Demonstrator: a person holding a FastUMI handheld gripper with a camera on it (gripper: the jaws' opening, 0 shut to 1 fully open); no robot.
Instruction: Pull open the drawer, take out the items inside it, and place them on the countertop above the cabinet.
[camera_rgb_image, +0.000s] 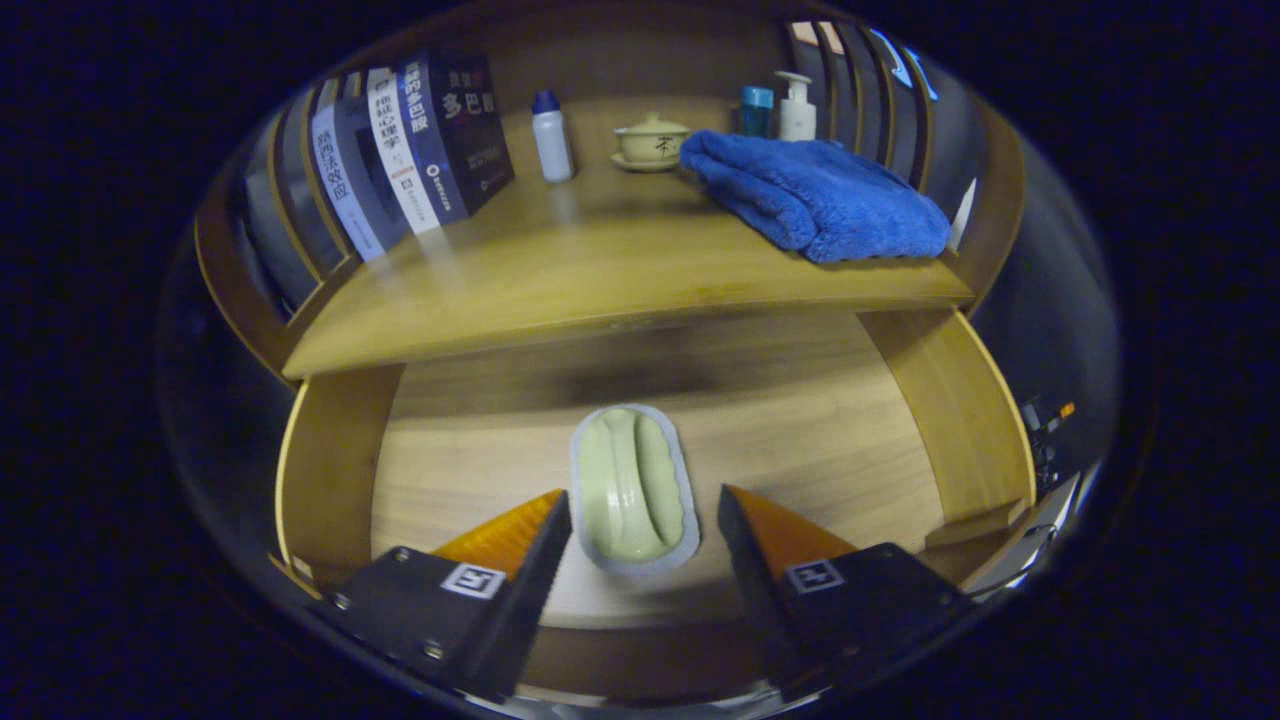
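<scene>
wooden drawer (330, 480) pulled out | gripper (645, 525) spread wide, straddling pale green oval dish (632, 490) for the grab | prob heading up to wood countertop (600, 270) w/ folded blue towel (815, 195)

Single fisheye cam riding on the gripper (645, 525), looking forward and down along its spread fingers into the open drawer (800, 420) at close range. Countertop (600, 270) sits at 12 o'clock beyond, books (400, 150) at 11.
</scene>
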